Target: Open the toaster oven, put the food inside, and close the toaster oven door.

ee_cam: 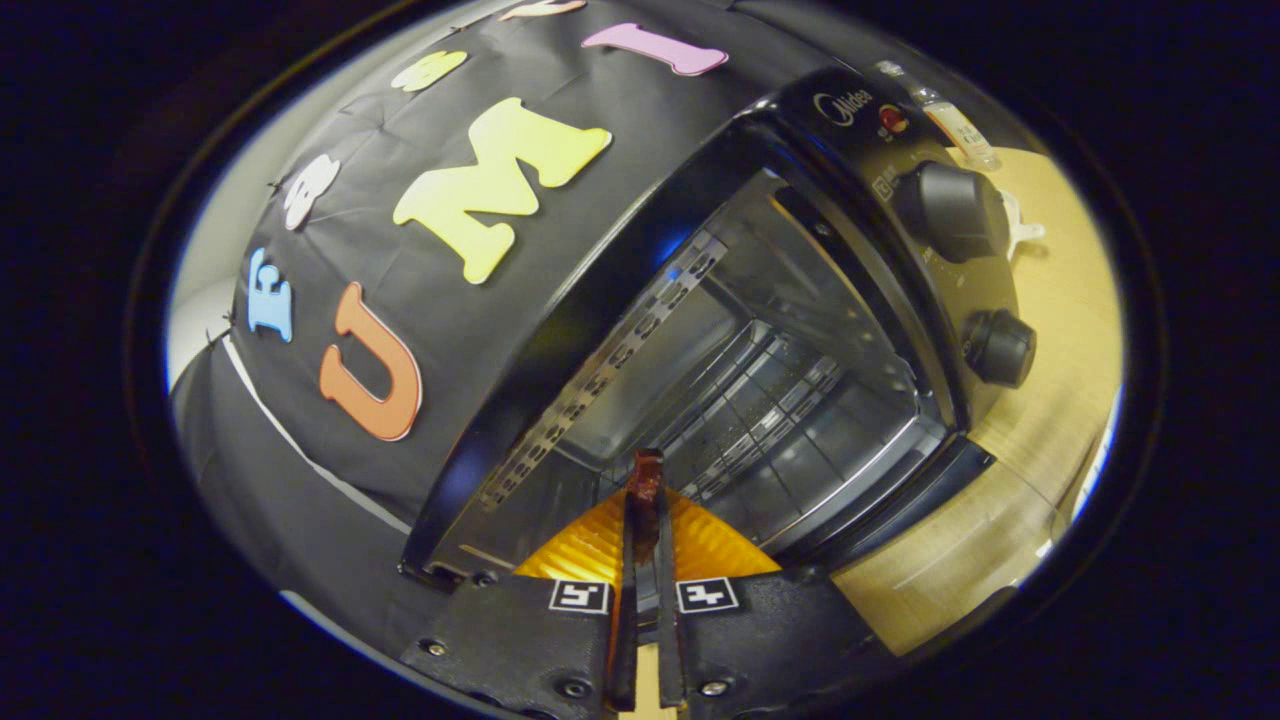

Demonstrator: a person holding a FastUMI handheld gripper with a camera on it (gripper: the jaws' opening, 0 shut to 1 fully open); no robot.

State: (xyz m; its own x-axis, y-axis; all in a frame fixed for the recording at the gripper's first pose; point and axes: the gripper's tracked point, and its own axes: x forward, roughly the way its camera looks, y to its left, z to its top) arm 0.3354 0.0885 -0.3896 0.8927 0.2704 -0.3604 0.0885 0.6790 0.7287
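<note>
Food carried toward the open toaster oven

The tongs [645,500] are clamped on a small dark reddish piece of food [646,480], both fingers pressed close together on it, with the food held at their tips. Just beyond lies the toaster oven [850,130], its door already down and the wire rack [770,400] bare inside; two knobs [950,210] sit on its control panel, and the oven stands on a wooden bench [1060,300]. The step in hand looks like putting the food inside. The next move calls for reaching further into the cavity, setting the piece on the rack, then parting the fingers.
</note>
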